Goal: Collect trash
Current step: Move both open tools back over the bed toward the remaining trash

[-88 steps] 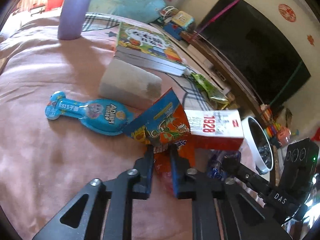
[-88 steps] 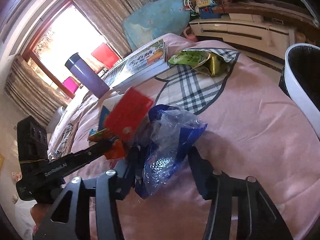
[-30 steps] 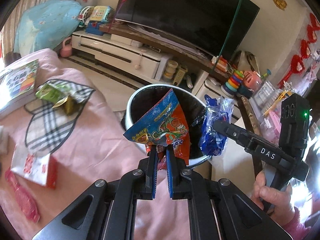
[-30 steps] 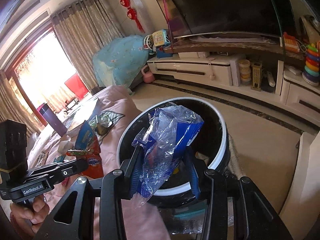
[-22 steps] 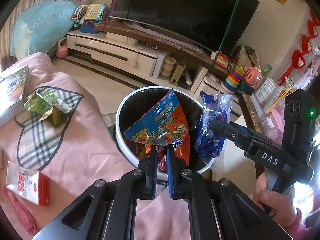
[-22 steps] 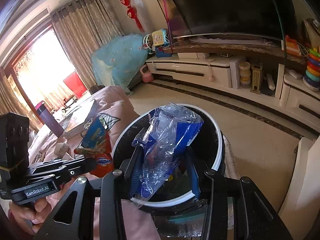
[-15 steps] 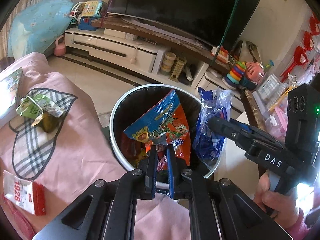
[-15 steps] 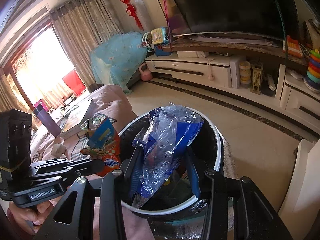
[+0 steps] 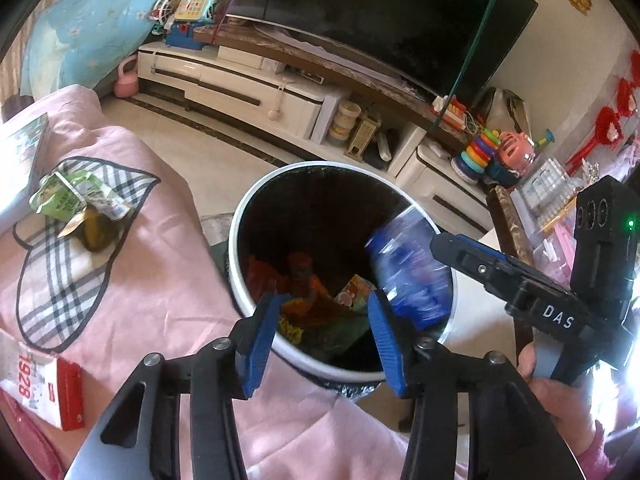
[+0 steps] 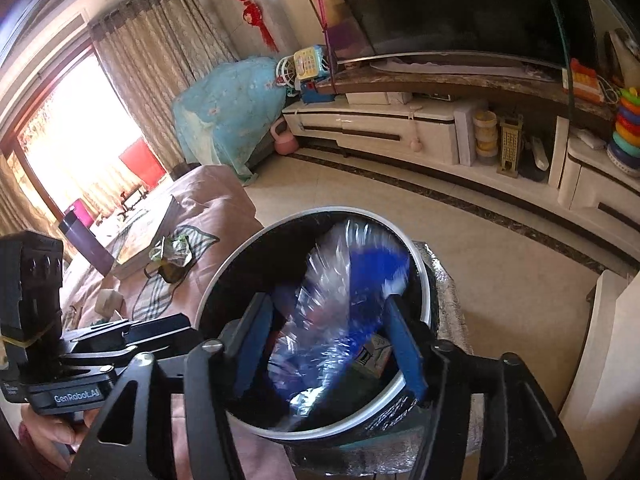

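A round bin with a white rim [image 9: 240,216] [image 10: 420,264] and black inside stands beside the pink-covered bed. My left gripper [image 9: 320,312] hangs over the bin's near edge, jaws opening, nothing between them. The orange snack bag [image 9: 304,280] lies inside the bin among other wrappers. My right gripper [image 10: 326,312] is over the bin too, jaws opening. A blue and clear plastic bag [image 10: 344,304] [image 9: 408,268], blurred, slips down between them into the bin, free of the pads. Each gripper shows in the other's view: right gripper [image 9: 436,242], left gripper [image 10: 186,326].
On the pink blanket [image 9: 152,288] lie a green wrapper [image 9: 76,200] on a plaid patch and a red-and-white box marked 1928 [image 9: 36,384]. A book [image 10: 140,240] and a purple flask [image 10: 80,236] sit farther back. A TV cabinet [image 10: 380,124] lines the far wall.
Both grippers have opened over the bin. The orange snack bag has dropped out of the left jaws into the bin, and the blue plastic bag is sliding down out of the right jaws.
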`<action>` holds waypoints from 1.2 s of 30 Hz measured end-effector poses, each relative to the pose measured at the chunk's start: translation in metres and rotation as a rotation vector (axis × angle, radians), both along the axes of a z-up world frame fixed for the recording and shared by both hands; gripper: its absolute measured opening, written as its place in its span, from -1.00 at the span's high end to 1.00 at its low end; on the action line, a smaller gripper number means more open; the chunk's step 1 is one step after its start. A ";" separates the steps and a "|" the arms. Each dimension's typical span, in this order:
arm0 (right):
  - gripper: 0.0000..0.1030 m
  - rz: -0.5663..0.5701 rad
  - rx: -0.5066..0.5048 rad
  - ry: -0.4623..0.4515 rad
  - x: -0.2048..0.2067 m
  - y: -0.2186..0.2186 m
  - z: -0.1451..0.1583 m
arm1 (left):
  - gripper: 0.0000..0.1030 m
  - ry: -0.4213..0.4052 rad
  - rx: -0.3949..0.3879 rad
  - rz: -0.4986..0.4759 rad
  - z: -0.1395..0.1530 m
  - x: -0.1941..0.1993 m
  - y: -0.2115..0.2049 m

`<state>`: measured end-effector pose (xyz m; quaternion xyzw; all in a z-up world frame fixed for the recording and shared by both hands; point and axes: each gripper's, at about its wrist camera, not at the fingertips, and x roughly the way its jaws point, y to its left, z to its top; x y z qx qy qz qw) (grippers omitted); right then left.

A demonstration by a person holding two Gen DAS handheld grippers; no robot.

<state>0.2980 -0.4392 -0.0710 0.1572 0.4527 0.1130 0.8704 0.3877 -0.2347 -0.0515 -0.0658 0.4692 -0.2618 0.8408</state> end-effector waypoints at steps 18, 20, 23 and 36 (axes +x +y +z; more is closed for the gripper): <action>-0.76 0.095 0.087 -0.036 -0.053 0.079 0.007 | -0.11 -0.035 0.013 0.155 -0.003 -0.114 0.107; -0.76 0.125 0.085 -0.033 -0.060 0.096 0.005 | -0.11 -0.033 0.016 0.176 -0.001 -0.126 0.123; -0.76 0.170 0.086 -0.021 -0.066 0.118 0.001 | -0.11 -0.025 0.016 0.212 0.000 -0.143 0.146; -0.76 0.349 0.047 -0.018 -0.072 0.198 -0.006 | -0.12 -0.021 0.021 0.361 0.011 -0.194 0.228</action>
